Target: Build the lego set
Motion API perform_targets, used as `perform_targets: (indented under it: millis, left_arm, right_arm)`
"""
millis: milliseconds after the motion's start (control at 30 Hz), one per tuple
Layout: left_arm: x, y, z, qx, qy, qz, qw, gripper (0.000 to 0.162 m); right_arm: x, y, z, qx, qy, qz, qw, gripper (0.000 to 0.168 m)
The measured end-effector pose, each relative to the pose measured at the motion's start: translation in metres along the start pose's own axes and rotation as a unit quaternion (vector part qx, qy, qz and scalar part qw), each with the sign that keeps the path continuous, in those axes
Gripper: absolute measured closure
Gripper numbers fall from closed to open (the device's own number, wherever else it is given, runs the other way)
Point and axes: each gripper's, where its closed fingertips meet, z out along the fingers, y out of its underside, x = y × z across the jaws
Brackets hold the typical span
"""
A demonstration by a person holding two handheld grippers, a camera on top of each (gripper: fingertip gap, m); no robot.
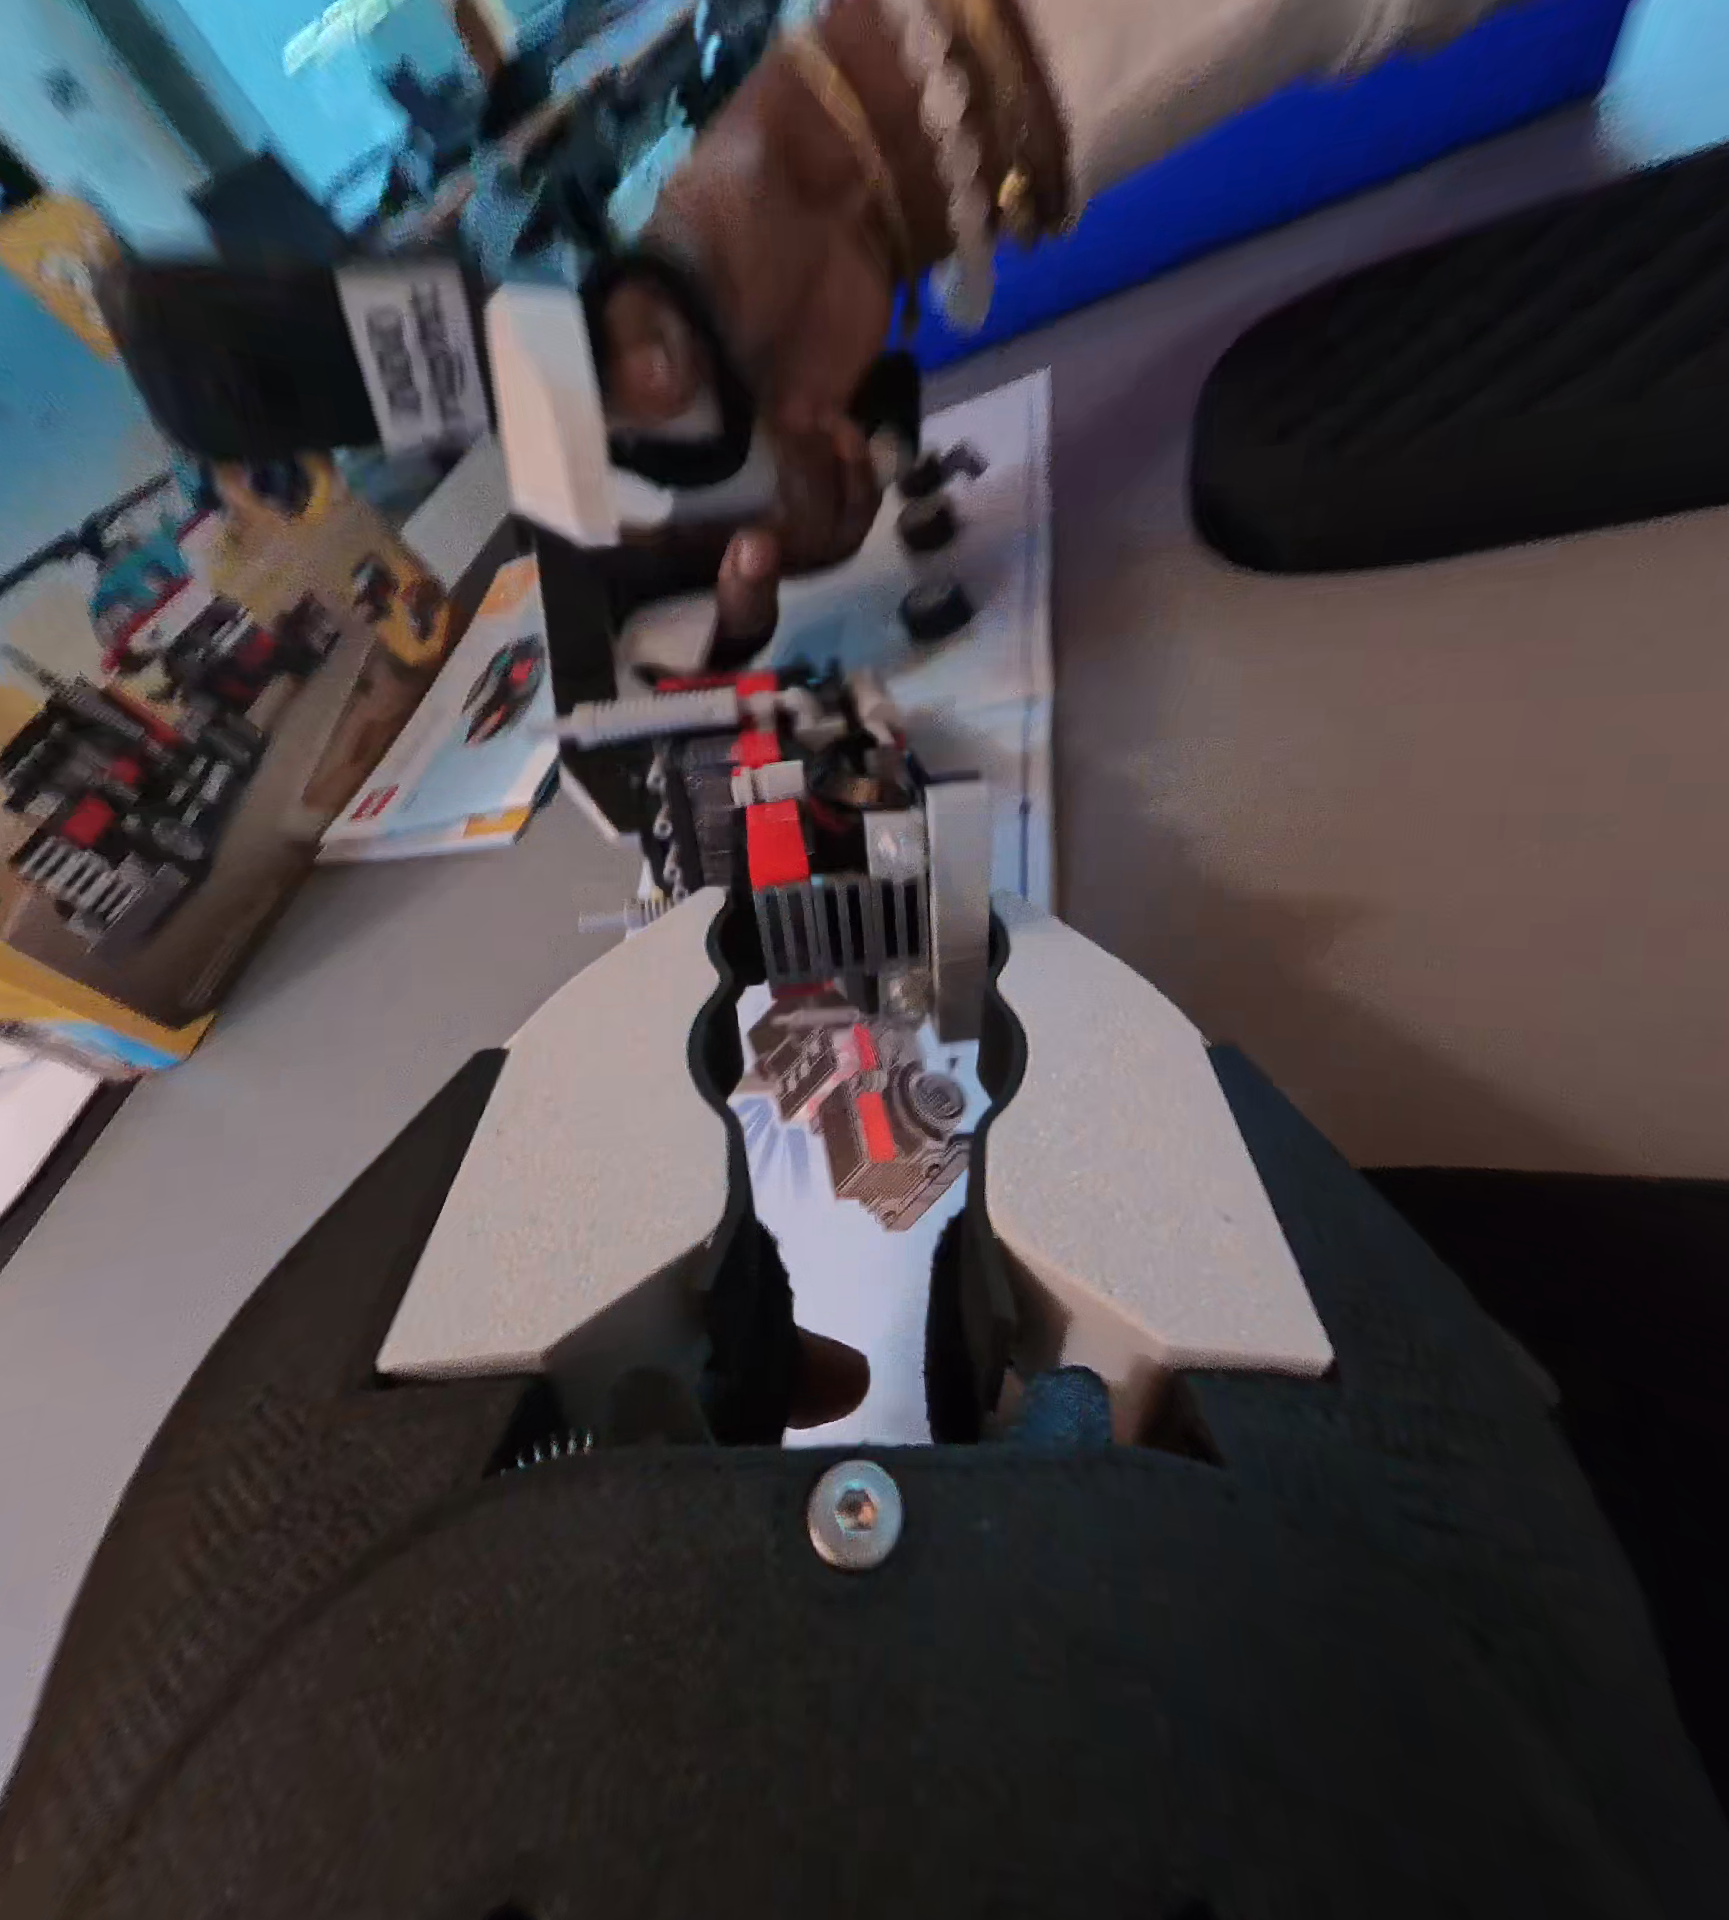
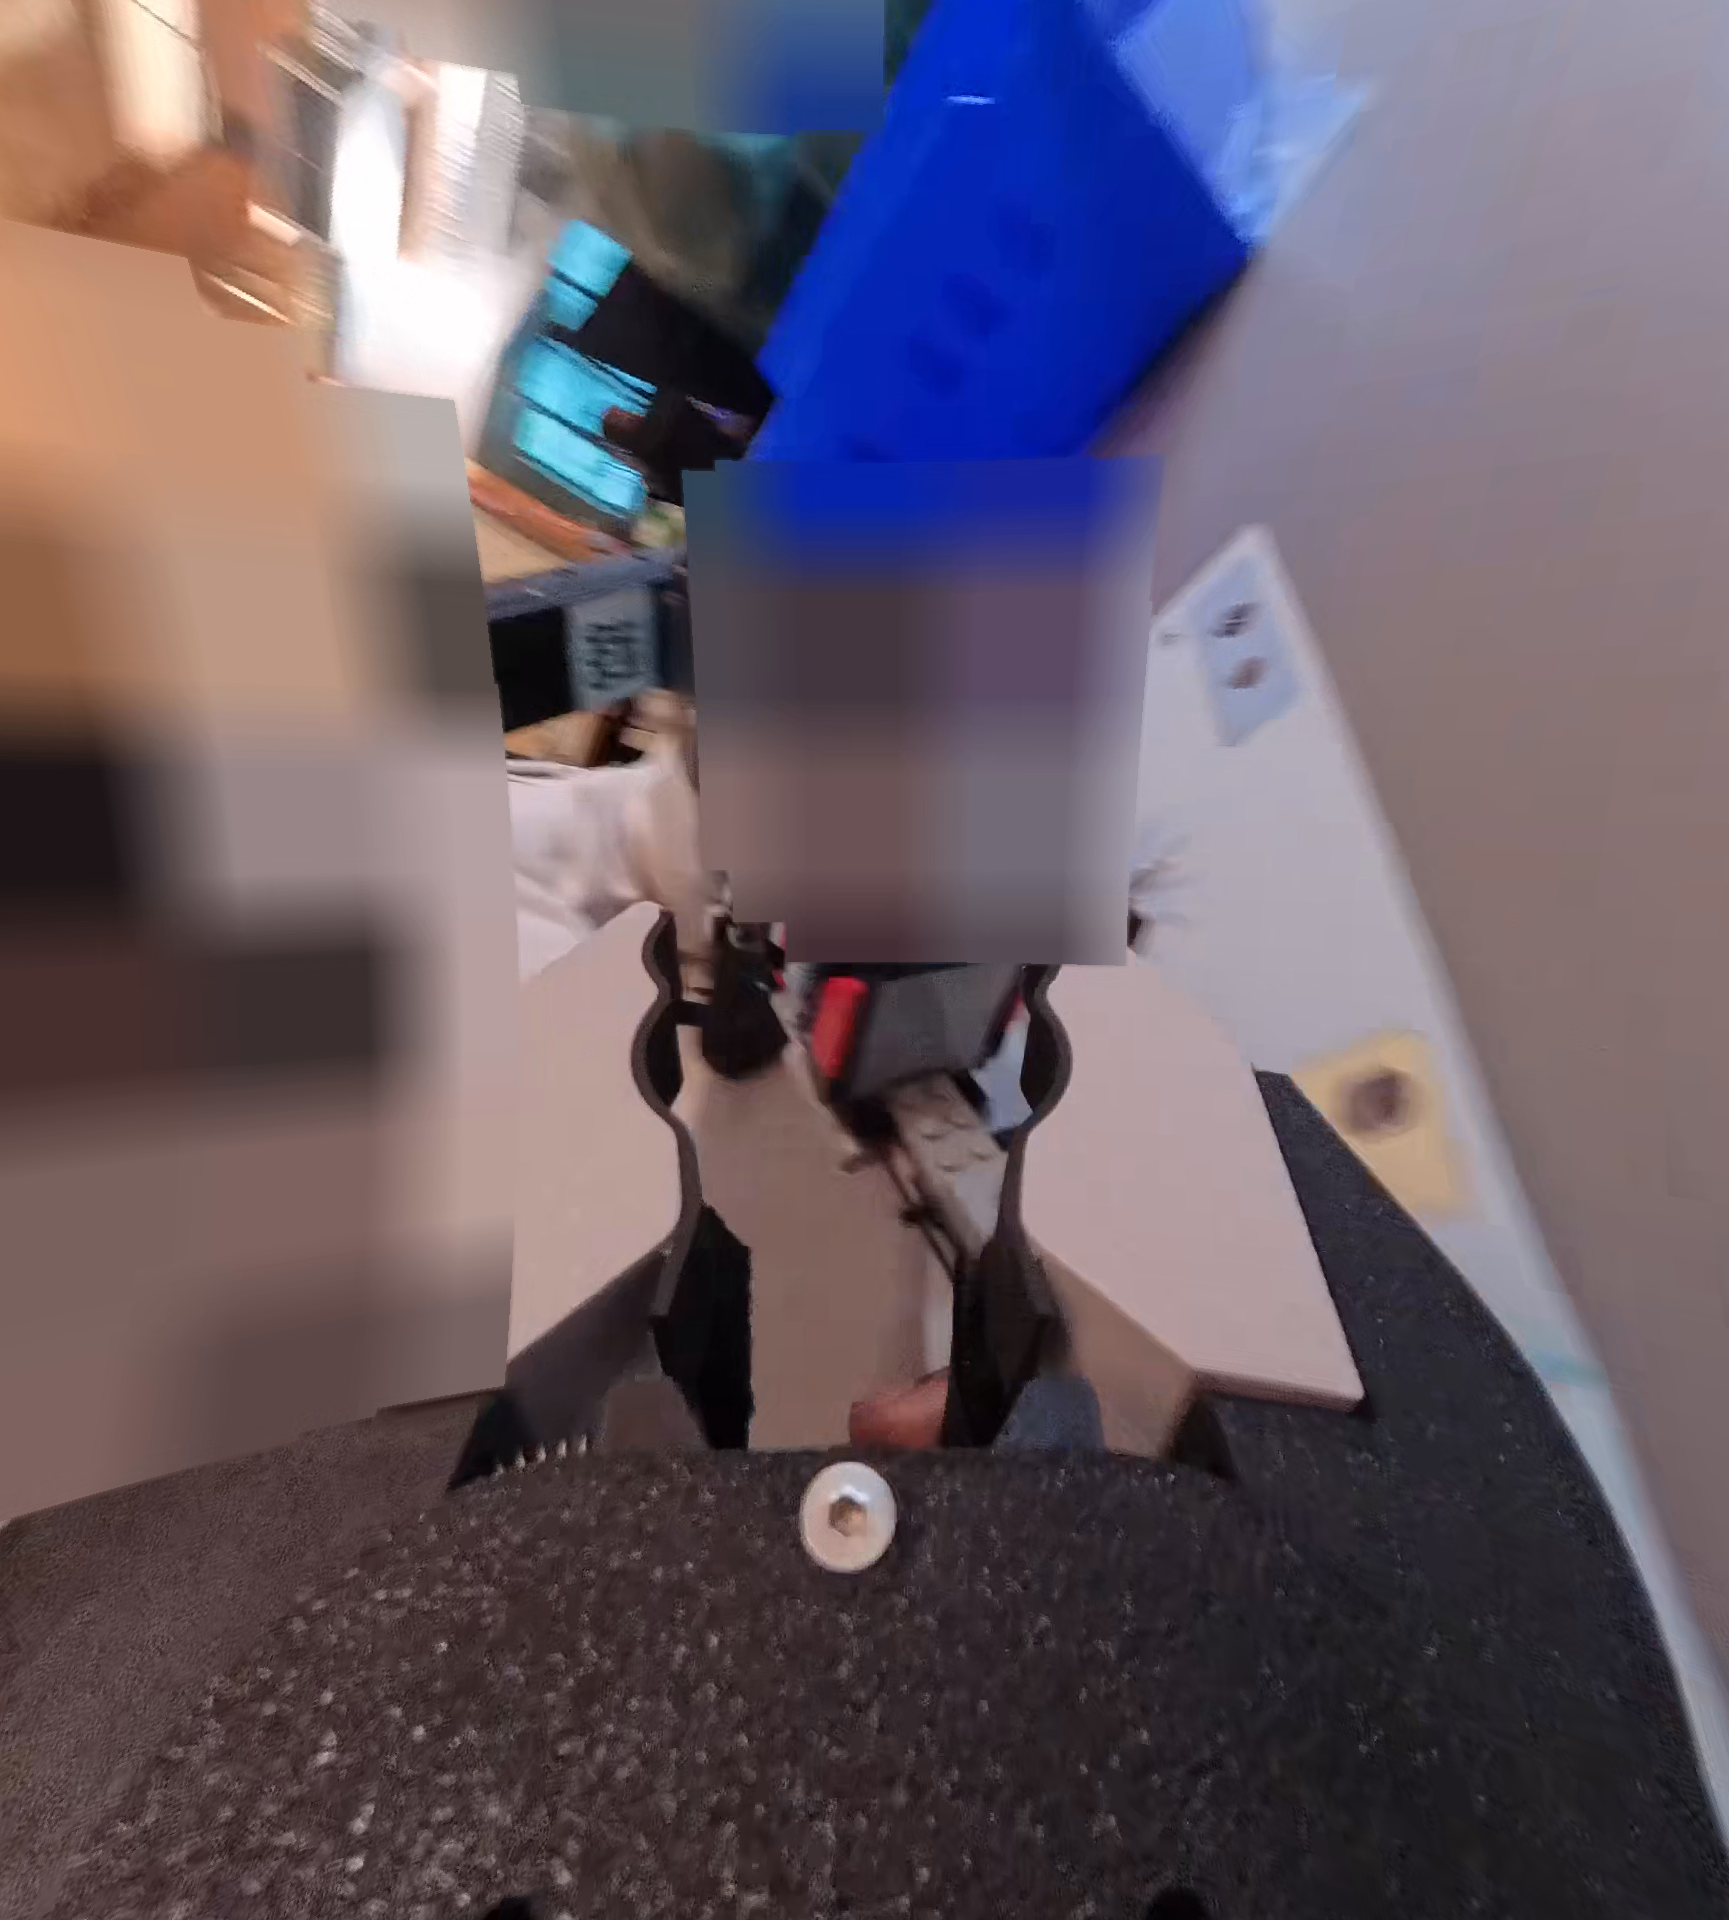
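Observation:
The partly built lego model [image 1: 839,920], dark grey with red bricks and a grille front, is held in the air between both grippers. My left gripper [image 1: 858,935] is shut on its near grille end. My right gripper [image 1: 772,831] comes in from the far side with a person's hand [image 1: 818,436] behind it, and its grey finger [image 1: 955,894] lies along the model's right side. In the right wrist view my right gripper [image 2: 844,997] is shut on the model [image 2: 907,1029]. Much of that view is hidden by blur patches.
The lego box [image 1: 60,779] and a closed booklet [image 1: 465,727] lie on the grey table [image 1: 1359,831] at the left. An open instruction sheet [image 1: 860,1278] lies under the model, with black wheels [image 1: 933,603] on it. A black cushion [image 1: 1514,395] is at the right, and a blue bin [image 2: 995,260] behind.

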Motion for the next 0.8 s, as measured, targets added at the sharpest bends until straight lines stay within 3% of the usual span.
perform_targets:
  millis: [67,167,267,367,533,700,800]
  left_arm:
    - [-0.003,0.008,0.003,-0.027,-0.006,0.003,1.000,0.120]
    - [-0.004,0.009,0.003,-0.031,-0.009,0.003,0.999,0.120]
    - [-0.004,0.011,0.004,-0.040,-0.013,0.008,0.999,0.120]
    - [-0.004,0.013,0.005,-0.048,-0.012,0.008,0.999,0.120]
    - [-0.004,0.013,0.005,-0.047,-0.011,0.008,0.999,0.120]
    - [-0.003,0.013,0.005,-0.048,-0.011,0.007,0.999,0.120]
    - [-0.004,0.014,0.005,-0.049,-0.010,0.003,0.999,0.120]
  right_arm:
    - [0.004,-0.008,-0.014,0.004,0.068,-0.049,0.996,0.104]
    - [-0.026,-0.018,-0.037,0.017,0.148,-0.148,0.978,0.103]
    - [-0.035,0.003,-0.076,-0.029,0.320,-0.224,0.920,0.118]
    - [-0.014,0.058,-0.094,-0.142,0.427,-0.259,0.855,0.134]
    - [0.021,0.106,-0.087,-0.228,0.432,-0.236,0.840,0.132]
    - [0.028,0.106,-0.090,-0.236,0.426,-0.230,0.842,0.133]
    - [0.032,0.109,-0.092,-0.262,0.427,-0.231,0.834,0.145]
